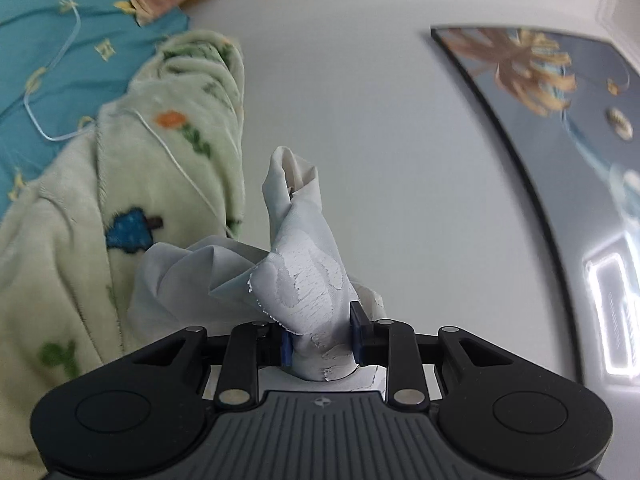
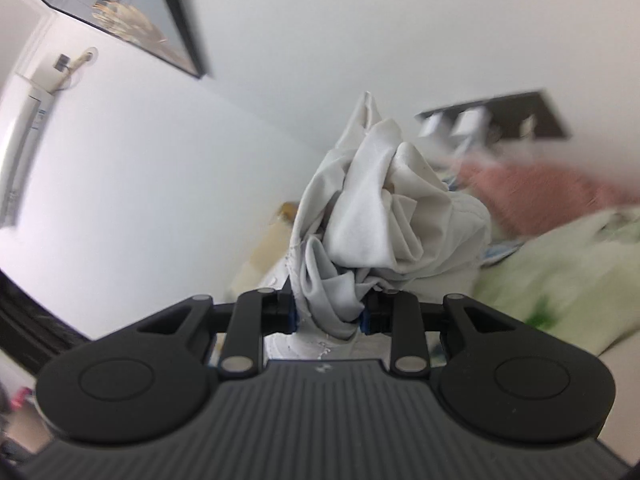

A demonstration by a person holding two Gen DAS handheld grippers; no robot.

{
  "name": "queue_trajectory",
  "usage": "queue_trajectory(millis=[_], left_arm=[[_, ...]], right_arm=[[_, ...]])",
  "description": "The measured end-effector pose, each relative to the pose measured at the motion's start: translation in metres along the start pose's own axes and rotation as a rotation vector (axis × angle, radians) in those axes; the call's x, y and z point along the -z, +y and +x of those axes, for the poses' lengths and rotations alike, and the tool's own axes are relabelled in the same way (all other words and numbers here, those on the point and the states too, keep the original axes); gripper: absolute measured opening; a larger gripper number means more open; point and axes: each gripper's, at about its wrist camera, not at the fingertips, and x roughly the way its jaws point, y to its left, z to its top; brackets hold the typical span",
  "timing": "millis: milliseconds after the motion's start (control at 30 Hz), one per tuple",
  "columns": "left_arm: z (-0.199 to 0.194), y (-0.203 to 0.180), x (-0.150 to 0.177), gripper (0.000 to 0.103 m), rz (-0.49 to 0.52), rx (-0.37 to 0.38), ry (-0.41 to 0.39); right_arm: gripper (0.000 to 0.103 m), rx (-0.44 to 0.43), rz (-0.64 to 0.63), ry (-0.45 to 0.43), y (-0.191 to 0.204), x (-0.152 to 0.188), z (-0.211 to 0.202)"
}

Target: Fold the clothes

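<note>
Item one: my left gripper (image 1: 320, 342), black with blue-padded fingers (image 1: 285, 347), clamped tight on a bunched white garment with a cracked printed patch (image 1: 304, 276); the cloth stands up at lower centre of the left wrist view.

Item two: my right gripper (image 2: 329, 314), fingers pinched on the same kind of crumpled white cloth (image 2: 372, 216), which rises at centre of the right wrist view.

Item three: pale green fleece blanket with orange and blue flower motifs (image 1: 120, 208), left of frame.

Item four: teal patterned sheet (image 1: 60, 40), upper left.

Item five: dark-framed picture (image 1: 560, 120) on the white wall (image 1: 340, 80), right side.
</note>
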Motion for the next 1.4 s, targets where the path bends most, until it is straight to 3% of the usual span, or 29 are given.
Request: queue_trajectory(millis=[133, 233, 300, 433, 533, 667, 933, 967, 1067, 1167, 1300, 1400], left_arm=[[0.013, 0.057, 0.028, 0.029, 0.023, -0.069, 0.118], [0.011, 0.096, 0.049, 0.029, 0.078, -0.135, 0.202], [0.008, 0.096, 0.054, 0.031, 0.115, -0.149, 0.207], [0.003, 0.081, 0.063, 0.034, 0.215, -0.19, 0.212], [-0.011, 0.057, 0.075, 0.053, 0.313, -0.236, 0.238], [-0.035, 0.021, 0.089, 0.079, 0.452, -0.303, 0.218], [-0.11, -0.05, 0.145, 0.08, 0.67, -0.355, 0.165], [-0.118, -0.056, 0.154, 0.081, 0.698, -0.363, 0.152], [-0.142, -0.069, 0.178, 0.086, 0.779, -0.386, 0.105], [-0.169, -0.084, 0.203, 0.097, 0.851, -0.383, 0.053], [-0.199, -0.099, 0.233, 0.103, 0.959, -0.412, -0.008], [-0.215, -0.102, 0.248, 0.103, 1.009, -0.448, -0.041]], right_arm=[[0.031, 0.144, 0.028, 0.07, -0.06, 0.018, -0.002], [0.03, 0.159, 0.029, 0.084, -0.067, 0.026, -0.013], [0.026, 0.168, 0.029, 0.093, -0.071, 0.031, -0.02], [0.031, 0.187, 0.03, 0.111, -0.08, 0.041, -0.034], [0.033, 0.201, 0.031, 0.124, -0.086, 0.048, -0.044], [0.033, 0.219, 0.032, 0.142, -0.094, 0.058, -0.058], [0.034, 0.226, -0.232, 0.094, -0.036, 0.09, -0.12], [0.038, 0.231, -0.277, 0.081, -0.028, 0.096, -0.126], [0.061, 0.239, -0.381, 0.038, -0.013, 0.116, -0.144], [0.061, 0.24, -0.471, -0.003, 0.0, 0.136, -0.163], [0.084, 0.229, -0.574, -0.056, 0.013, 0.16, -0.186], [0.083, 0.229, -0.624, -0.091, 0.022, 0.174, -0.2]])
